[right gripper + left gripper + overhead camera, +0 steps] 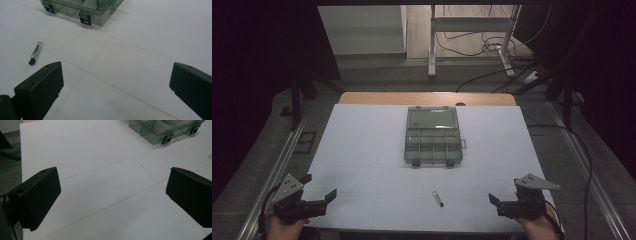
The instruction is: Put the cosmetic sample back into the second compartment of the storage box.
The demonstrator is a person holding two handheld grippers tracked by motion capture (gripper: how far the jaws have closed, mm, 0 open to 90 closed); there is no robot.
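Observation:
A clear grey plastic organizer box lies open in the middle of the white table, its lid folded back and its compartments bare; its latched front also shows in the left gripper view and the right gripper view. A small marker with a black cap lies near the front edge, also at the left of the right gripper view. My left gripper hovers open at the front left corner. My right gripper stands open at the front right, to the right of the marker. Nothing is between either pair of jaws.
The white table top carries faint pencil grid lines. Metal rails run along both sides of the table. Beyond the far edge stand a desk frame and loose cables on the floor.

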